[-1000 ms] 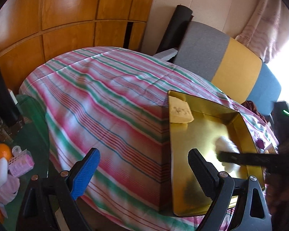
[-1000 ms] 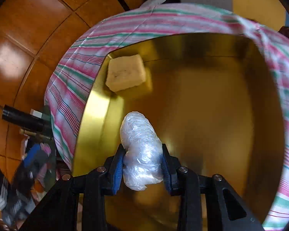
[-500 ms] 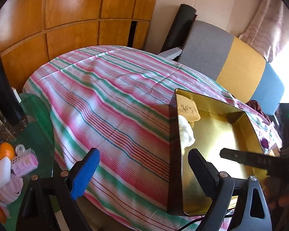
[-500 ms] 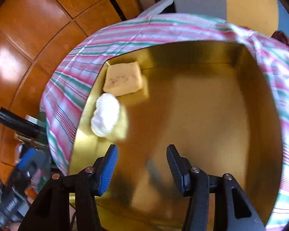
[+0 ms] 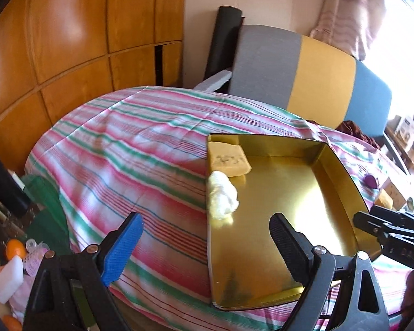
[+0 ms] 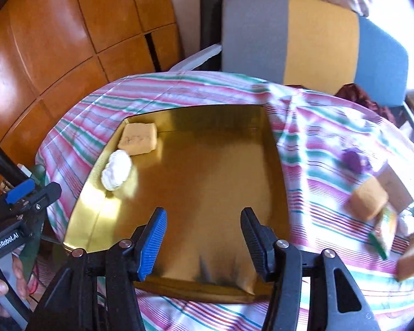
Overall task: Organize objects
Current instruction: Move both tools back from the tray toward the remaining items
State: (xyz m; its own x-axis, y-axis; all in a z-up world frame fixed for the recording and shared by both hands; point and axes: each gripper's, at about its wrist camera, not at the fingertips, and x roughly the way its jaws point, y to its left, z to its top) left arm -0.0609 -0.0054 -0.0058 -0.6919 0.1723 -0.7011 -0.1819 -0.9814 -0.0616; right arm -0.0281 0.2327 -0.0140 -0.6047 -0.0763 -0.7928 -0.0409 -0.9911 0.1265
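A gold tray [image 5: 342, 176] [image 6: 273, 149] lies on the striped cloth. Inside its far left corner sit a yellow sponge [image 5: 229, 158] [image 6: 138, 138] and a white plastic-wrapped bundle [image 5: 222, 194] [image 6: 116, 169], side by side. My left gripper [image 5: 204, 245] is open and empty, low at the tray's left edge. My right gripper [image 6: 202, 237] is open and empty, above the tray's near half; it also shows in the left wrist view [image 5: 392, 229]. A yellow sponge block [image 6: 368, 201], a purple object [image 6: 354, 160] and other small items lie on the cloth right of the tray.
A grey, yellow and blue chair back [image 5: 309, 74] stands behind the table. Wooden panels [image 5: 69, 41] fill the left. A green glass side surface [image 5: 41, 193] at lower left holds an orange [image 5: 15, 248], a white block and pink items.
My right gripper opened and let go of the white bundle in the tray beside the sponge, then pulled back and up. The left gripper drew back slightly.
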